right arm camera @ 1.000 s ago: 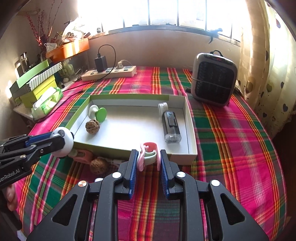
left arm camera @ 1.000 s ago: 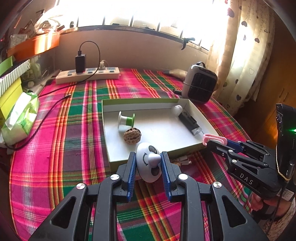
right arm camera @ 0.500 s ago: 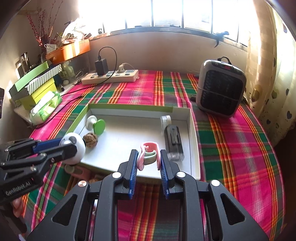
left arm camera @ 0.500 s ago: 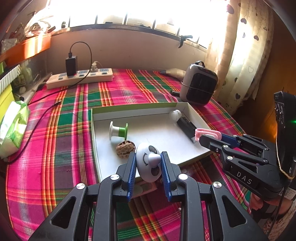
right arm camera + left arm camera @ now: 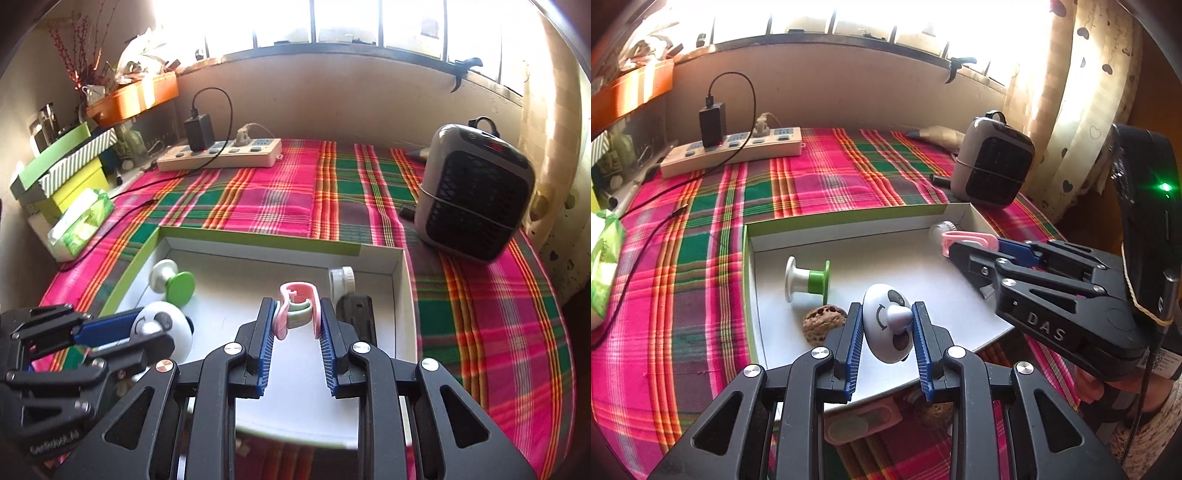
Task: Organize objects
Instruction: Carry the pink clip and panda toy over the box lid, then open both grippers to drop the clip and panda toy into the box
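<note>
Left gripper (image 5: 887,332) jaws clamp a round toy (image 5: 886,328), right gripper (image 5: 296,325) jaws clamp clips (image 5: 295,308), both poised over the box (image 5: 849,221) for release.

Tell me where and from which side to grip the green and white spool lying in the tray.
Grip the spool on its narrow middle barrel, coming from above. It lies on its side in the tray, so the wide white and green end discs would keep the fingers from sliding off. The walnut sits close in front, making a low frontal approach awkward.
</note>
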